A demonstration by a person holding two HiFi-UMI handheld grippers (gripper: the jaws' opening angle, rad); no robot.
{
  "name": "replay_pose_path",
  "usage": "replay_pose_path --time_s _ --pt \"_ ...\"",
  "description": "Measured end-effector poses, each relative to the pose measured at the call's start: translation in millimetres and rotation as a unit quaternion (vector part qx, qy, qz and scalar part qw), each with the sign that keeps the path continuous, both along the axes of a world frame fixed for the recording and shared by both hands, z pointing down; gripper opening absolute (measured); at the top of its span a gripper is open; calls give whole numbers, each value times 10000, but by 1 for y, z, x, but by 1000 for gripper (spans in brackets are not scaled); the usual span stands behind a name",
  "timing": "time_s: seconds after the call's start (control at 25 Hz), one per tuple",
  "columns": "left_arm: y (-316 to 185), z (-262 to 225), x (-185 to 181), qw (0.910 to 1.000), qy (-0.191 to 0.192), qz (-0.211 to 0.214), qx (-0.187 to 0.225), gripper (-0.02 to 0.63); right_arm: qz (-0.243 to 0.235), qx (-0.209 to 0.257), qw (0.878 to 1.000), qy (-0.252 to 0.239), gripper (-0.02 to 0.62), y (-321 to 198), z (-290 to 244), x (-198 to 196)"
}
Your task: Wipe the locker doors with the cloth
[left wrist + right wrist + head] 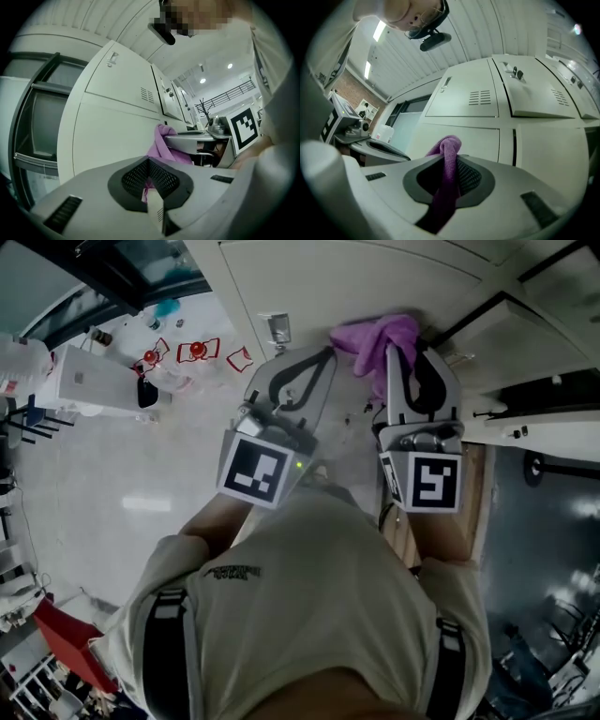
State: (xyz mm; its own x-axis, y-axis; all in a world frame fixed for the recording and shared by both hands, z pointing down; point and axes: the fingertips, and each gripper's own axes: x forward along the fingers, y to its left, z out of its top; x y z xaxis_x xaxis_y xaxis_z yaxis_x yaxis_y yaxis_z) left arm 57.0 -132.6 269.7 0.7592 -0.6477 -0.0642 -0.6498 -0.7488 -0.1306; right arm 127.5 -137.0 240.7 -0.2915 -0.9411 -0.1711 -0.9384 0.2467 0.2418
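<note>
A purple cloth [375,334] is bunched against the white locker doors [375,277] at the top of the head view. My right gripper [401,348] is shut on the cloth. In the right gripper view the cloth [449,178] runs as a strip between the closed jaws of that gripper [451,154] and sticks out toward a locker door [464,105]. My left gripper [326,352] sits just left of the cloth with its jaws together. From the left gripper [149,161], the cloth [161,143] hangs beyond the tips, in front of a locker door [112,108].
A white box-like unit [89,381] and small red-edged items [197,351] stand on the pale floor at the left. A red object [61,638] is at bottom left. A dark cabinet [544,521] stands on the right. A dark-framed window [37,122] adjoins the lockers.
</note>
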Motion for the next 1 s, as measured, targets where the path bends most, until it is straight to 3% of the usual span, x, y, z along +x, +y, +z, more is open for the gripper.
replay_pose_path --time_s 0.4,1.0 --pt "23 -63 -14 9978 220 -3 619 2 -295 585 9978 -94 52 29 -60 -9" --pt "30 -74 -38 9962 218 -223 815 2 -677 803 9944 96 51 43 -75 -40"
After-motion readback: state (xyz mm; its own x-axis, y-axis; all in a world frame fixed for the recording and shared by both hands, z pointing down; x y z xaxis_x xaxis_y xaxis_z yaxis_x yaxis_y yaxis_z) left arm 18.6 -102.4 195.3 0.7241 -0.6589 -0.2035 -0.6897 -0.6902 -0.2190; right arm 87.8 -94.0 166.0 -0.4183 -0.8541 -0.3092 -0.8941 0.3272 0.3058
